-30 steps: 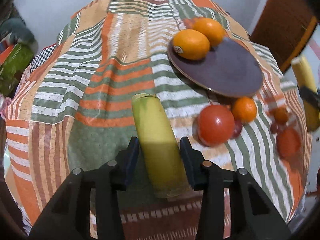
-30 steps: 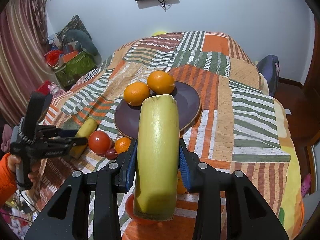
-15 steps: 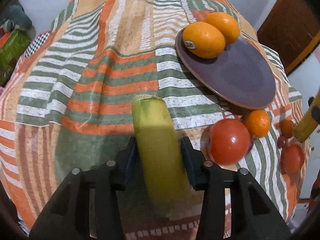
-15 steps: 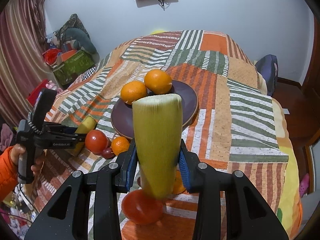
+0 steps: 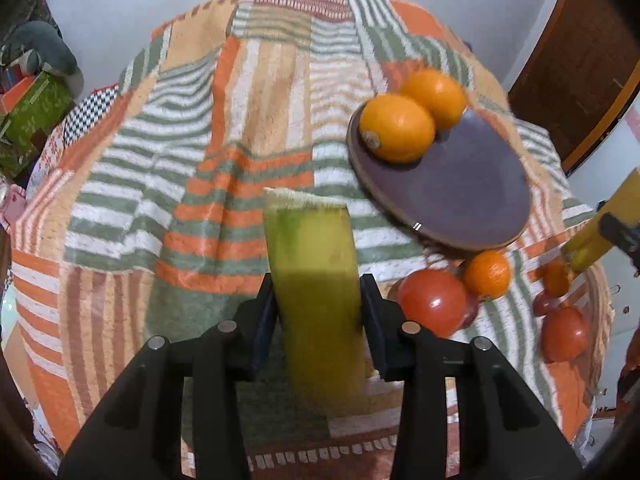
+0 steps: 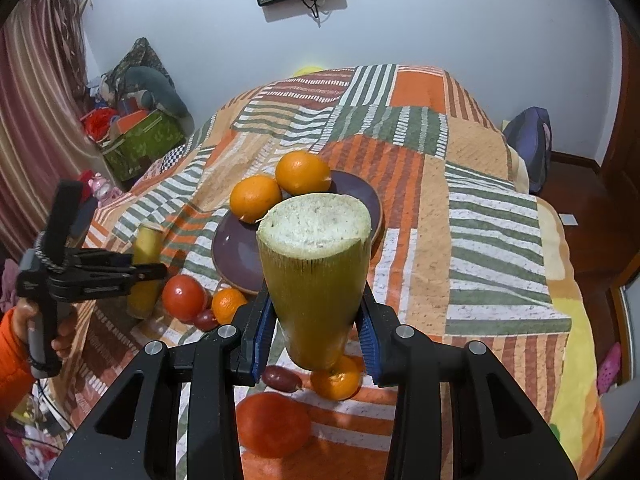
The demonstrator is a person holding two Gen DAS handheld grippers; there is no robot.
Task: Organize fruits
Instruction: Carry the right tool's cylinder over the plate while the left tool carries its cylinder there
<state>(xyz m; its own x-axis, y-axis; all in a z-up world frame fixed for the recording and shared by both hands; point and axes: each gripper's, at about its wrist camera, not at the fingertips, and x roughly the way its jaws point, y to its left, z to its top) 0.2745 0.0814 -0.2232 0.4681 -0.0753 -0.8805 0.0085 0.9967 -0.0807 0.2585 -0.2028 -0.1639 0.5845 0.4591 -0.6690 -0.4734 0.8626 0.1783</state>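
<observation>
My left gripper is shut on a yellow-green sugarcane piece and holds it above the bedspread. My right gripper is shut on a second yellow sugarcane piece, its cut end tilted up toward the camera. A dark purple plate with two oranges lies to the right of the left gripper; it also shows in the right wrist view. A tomato and a small orange lie beside the plate. The left gripper also shows in the right wrist view.
A striped patchwork bedspread covers the bed. Below my right gripper lie a tomato, a small orange and a red date. A green box and clutter stand at the far left, a dark bag at the right.
My right gripper has tilted its sugarcane piece up so the cut end faces the camera. My left gripper has lifted and pulled back slightly with its piece.
</observation>
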